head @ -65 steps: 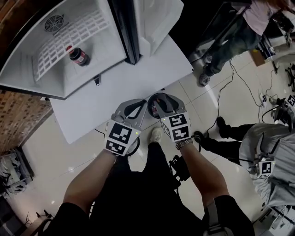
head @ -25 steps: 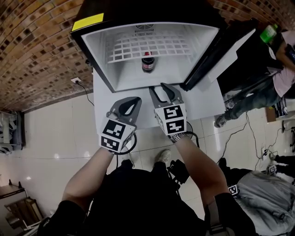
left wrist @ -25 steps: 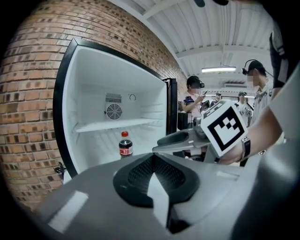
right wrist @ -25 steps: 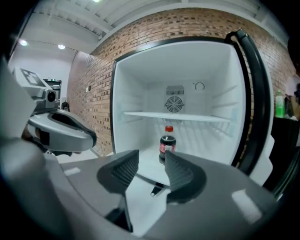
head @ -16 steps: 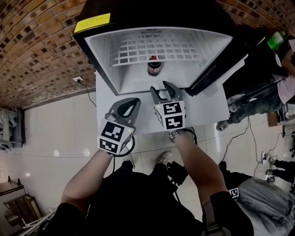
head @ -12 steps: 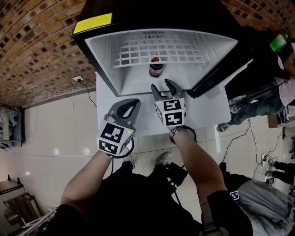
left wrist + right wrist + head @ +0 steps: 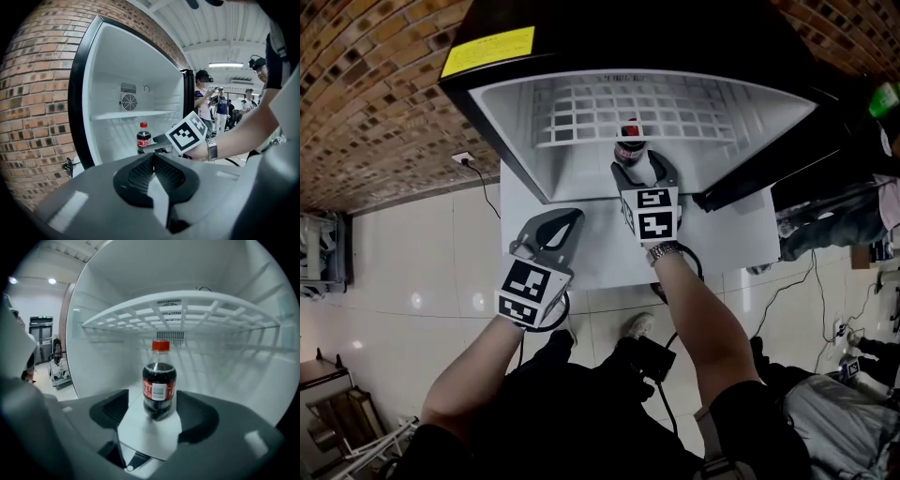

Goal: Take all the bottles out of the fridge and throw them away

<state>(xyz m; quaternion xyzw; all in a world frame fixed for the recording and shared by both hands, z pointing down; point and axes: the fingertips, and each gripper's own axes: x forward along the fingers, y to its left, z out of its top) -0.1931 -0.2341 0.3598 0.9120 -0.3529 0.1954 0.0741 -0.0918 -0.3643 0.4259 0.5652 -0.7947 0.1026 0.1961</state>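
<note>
The fridge was seen open on a white table. A dark cola bottle with a red cap was stood upright on the fridge floor, under the wire shelf. The right claw was reached into the fridge. Its jaws had just been opened and were spread wide, with the bottle set between their tips and a gap left on each side. The left claw was held outside, over the table, its jaws pressed together on nothing.

fridge front open, wire shelf just abv bottle
</note>
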